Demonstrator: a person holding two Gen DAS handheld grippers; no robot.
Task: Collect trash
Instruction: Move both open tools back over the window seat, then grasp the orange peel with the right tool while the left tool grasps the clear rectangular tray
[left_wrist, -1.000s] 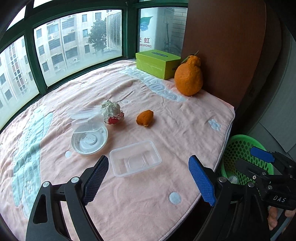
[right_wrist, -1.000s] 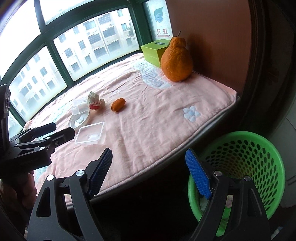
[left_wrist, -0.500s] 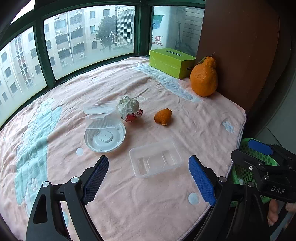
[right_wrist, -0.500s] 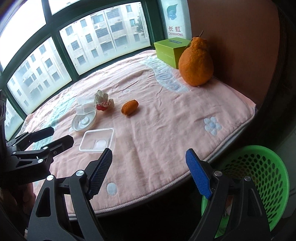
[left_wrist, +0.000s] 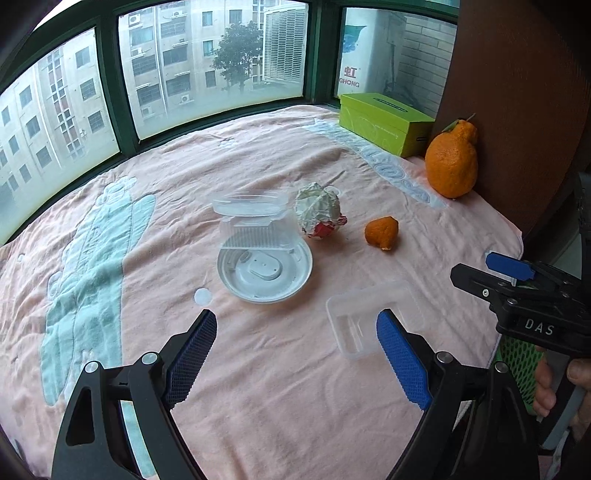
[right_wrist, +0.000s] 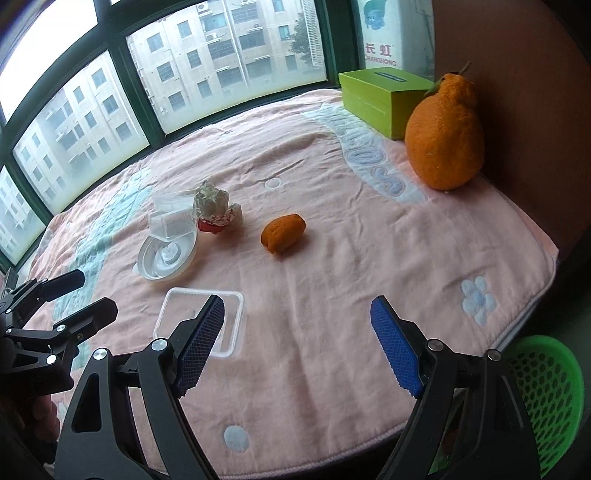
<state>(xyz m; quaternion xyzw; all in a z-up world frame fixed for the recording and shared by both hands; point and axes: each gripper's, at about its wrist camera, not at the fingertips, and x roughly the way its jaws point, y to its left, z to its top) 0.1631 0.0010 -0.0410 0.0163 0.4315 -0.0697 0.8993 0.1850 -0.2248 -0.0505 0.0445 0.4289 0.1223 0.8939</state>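
Trash lies mid-blanket: a white lid (left_wrist: 264, 275), clear tray (left_wrist: 373, 317), crumpled wrapper (left_wrist: 318, 212) and orange peel (left_wrist: 382, 232). Both the left gripper (left_wrist: 295, 354) and right gripper (right_wrist: 297, 341) hover wide apart, empty, over the pink blanket (left_wrist: 258, 387) by the windows (left_wrist: 210, 62).

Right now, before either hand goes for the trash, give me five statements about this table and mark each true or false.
1. The crumpled wrapper lies between the clear lidded box and the small orange peel. True.
2. The left tongs grip the shallow clear tray. False: they are open and hold nothing.
3. The big orange fruit stands beside the green box. True.
4. The green basket sits on the pink cloth. False: it stands below the table edge.
5. The right tongs hold the peel. False: they are open and empty.
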